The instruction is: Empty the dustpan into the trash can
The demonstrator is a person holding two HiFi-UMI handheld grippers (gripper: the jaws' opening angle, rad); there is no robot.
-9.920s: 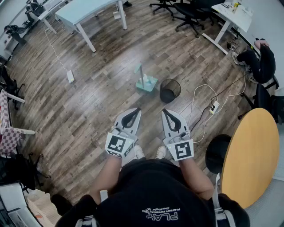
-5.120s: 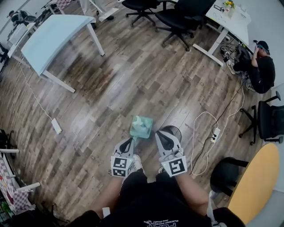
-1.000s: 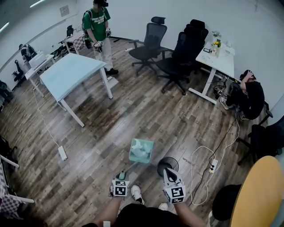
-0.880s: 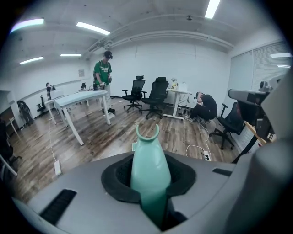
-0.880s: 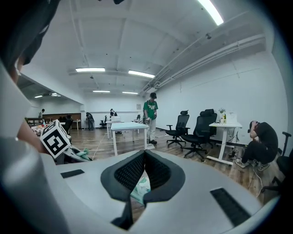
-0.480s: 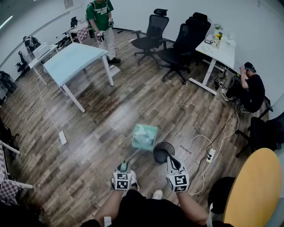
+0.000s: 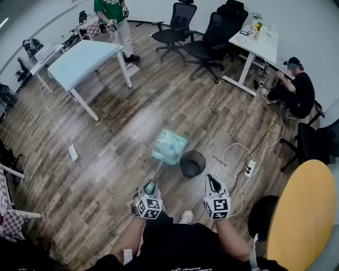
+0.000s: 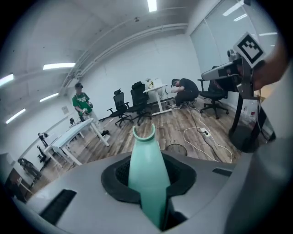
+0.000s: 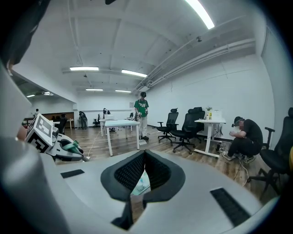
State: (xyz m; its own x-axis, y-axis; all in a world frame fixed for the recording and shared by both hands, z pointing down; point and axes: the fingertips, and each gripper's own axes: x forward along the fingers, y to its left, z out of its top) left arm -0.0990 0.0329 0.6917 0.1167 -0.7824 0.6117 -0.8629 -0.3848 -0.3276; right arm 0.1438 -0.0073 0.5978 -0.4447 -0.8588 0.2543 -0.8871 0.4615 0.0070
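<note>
The teal dustpan (image 7: 169, 146) holds white crumpled scraps and hangs at the far end of its long handle (image 7: 158, 170). It is just up and left of the black mesh trash can (image 7: 192, 163); I cannot tell whether it touches the floor. My left gripper (image 7: 151, 187) is shut on the handle's grip end (image 8: 145, 170), which runs up between the pads. The can's rim (image 8: 176, 147) shows behind the handle. My right gripper (image 7: 211, 181) is shut with nothing in it, a short way below and right of the can. Through its jaws (image 9: 145, 154) a sliver of dustpan (image 9: 139, 185) shows.
A white cable with a power strip (image 7: 248, 169) lies right of the can. A light blue table (image 7: 79, 61), black office chairs (image 7: 204, 39) and a white desk (image 7: 254, 34) stand farther off. A person sits on the floor (image 7: 297, 92); another stands by the table (image 7: 110, 10). A round yellow table (image 7: 302, 211) is at my right.
My right gripper has drawn back from the can's rim toward me. The left gripper has rolled with the handle in it. The dustpan stays up and left of the can.
</note>
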